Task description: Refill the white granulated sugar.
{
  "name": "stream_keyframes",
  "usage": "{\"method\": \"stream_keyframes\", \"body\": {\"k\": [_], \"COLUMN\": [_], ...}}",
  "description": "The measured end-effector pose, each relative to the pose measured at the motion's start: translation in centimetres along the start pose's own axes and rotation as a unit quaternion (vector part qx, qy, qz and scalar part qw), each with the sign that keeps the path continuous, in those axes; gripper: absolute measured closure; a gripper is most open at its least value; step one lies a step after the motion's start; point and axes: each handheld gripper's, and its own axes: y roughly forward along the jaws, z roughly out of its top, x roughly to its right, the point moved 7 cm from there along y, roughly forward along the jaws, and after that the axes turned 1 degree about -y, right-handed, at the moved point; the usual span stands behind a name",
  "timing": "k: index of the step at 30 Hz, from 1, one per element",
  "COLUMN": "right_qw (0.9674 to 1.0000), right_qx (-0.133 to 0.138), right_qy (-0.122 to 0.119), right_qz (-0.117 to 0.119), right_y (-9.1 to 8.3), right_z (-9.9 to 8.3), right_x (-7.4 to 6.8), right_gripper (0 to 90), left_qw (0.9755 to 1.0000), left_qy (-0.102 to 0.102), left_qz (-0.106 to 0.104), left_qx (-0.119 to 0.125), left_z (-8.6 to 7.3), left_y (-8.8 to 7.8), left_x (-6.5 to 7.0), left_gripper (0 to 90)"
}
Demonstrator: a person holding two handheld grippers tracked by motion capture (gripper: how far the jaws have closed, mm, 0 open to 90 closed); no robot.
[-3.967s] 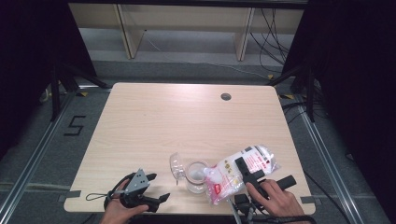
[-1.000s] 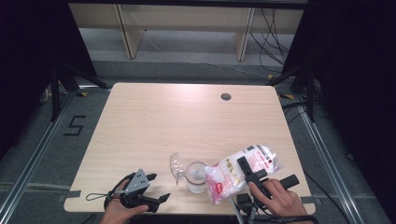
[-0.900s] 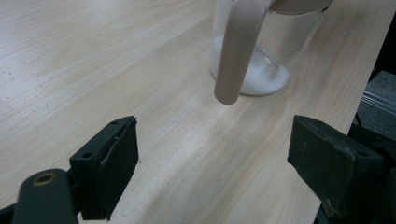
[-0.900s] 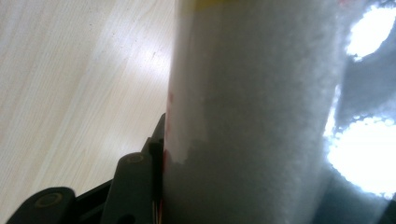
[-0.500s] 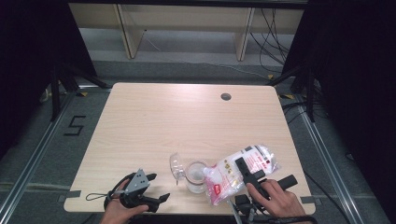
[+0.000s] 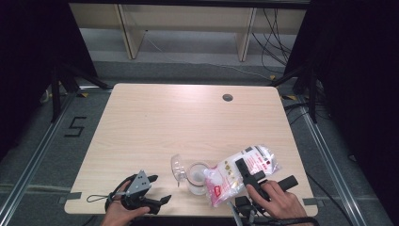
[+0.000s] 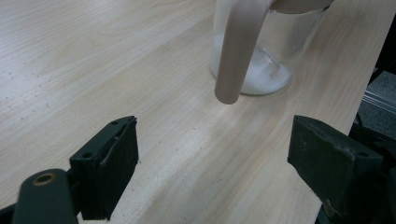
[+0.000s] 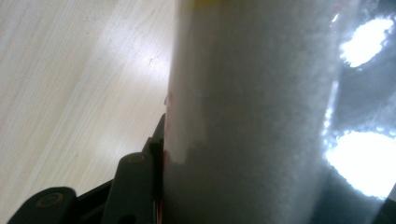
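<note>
One surface [image 6: 188, 117] carries two items: one clear glass jar [image 6: 196, 177] with white granules in its bottom, and one plastic bag [image 6: 240, 172] of white granules. The bag lies tilted at the near right edge, its lower end over the jar's mouth. The right claw [image 6: 248, 173] is clamped on the bag's middle. The left claw [image 6: 157, 190] rests near the jar at near left, jaws wide apart, holding nothing.
</note>
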Motion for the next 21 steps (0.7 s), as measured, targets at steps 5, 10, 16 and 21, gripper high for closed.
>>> {"method": "stream_keyframes", "body": {"k": [5, 10, 16, 21], "right_qw": [0.9999, 1.0000, 0.9999, 0.9998], "right_qx": [0.005, 0.005, 0.010, 0.019], "right_qy": [-0.010, 0.002, 0.003, -0.007], "right_qz": [0.000, 0.000, 0.000, -0.001], "right_y": [0.07, 0.00, 0.01, 0.14], "right_z": [0.16, 0.31, 0.54, 0.61], "right_x": [0.10, -0.06, -0.05, 0.17], "right_gripper": [56.1, 56.3, 56.6, 57.0], "left_qw": [1.0000, 1.0000, 1.0000, 1.0000], "left_qy": [-0.002, -0.001, -0.002, -0.002], "left_qz": [0.000, 0.000, 0.000, 0.000], "left_qx": [0.002, 0.000, 0.001, 0.001], "left_z": [0.03, 0.01, 0.02, 0.02], "left_y": [0.00, -0.01, 0.00, -0.01], "left_x": [0.03, 0.01, 0.03, 0.03], "left_gripper": [15.8, 15.8, 15.8, 15.8]}}
